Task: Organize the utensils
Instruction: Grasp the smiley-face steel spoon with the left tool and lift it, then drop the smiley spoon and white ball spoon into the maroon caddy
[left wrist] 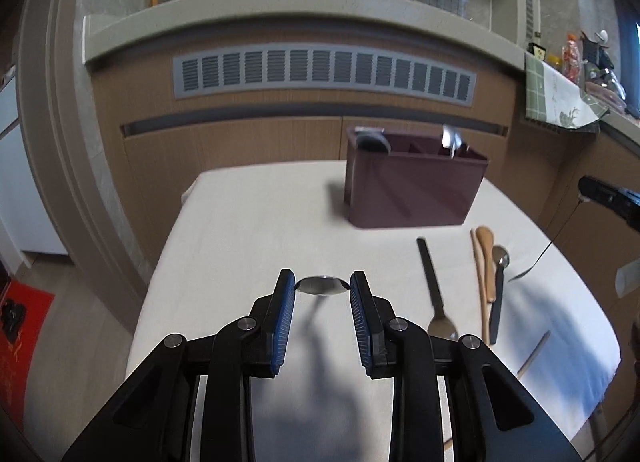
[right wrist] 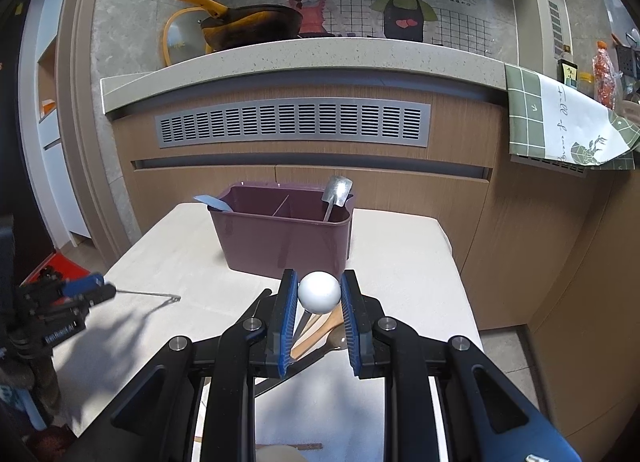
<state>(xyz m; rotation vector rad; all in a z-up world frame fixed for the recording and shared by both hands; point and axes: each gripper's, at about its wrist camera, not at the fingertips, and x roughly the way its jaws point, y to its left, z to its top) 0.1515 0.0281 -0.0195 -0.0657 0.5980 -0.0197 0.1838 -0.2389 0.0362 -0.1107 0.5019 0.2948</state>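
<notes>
Left wrist view: left gripper (left wrist: 322, 287) hovers above the table (left wrist: 240, 230), which has a pale cloth on it. Blue pads (left wrist: 285, 314) pinch a metal spoon (left wrist: 321, 285) by the edges of its bowl, seen end on; jaws part way closed on it. Maroon utensil caddy (left wrist: 412, 190) stands farther back on the table, right of centre, with a dark round-headed utensil (left wrist: 374, 142) in its left end and shiny metal utensils (left wrist: 452, 142) in its right end. On the cloth right of the gripper: a black-handled fork (left wrist: 434, 294), tines toward the camera, then a wooden spatula (left wrist: 485, 262) lying beside a black-handled spoon (left wrist: 499, 286), the two touching or overlapping. Part of the right gripper (left wrist: 612, 196) shows at the far right edge. Image slightly blurred.

Right wrist view: right gripper (right wrist: 319, 291) clamps a white rounded utensil head (right wrist: 319, 291) between its blue pads (right wrist: 289, 314); handle not visible, so type unclear. Below the jaws, wooden utensils (right wrist: 320, 330) lie on the table (right wrist: 180, 254). The caddy (right wrist: 280, 238) is just beyond the fingertips, a divider visible inside; a blue-grey utensil (right wrist: 212, 201) leans out at its left end, a metal turner (right wrist: 338, 192) stands in its right compartment. Left gripper (right wrist: 86, 290) at the left edge holds the spoon, its thin handle (right wrist: 152, 295) sticking out sideways above the cloth. Behind: counter with a yellow-handled pan (right wrist: 248, 24).
</notes>
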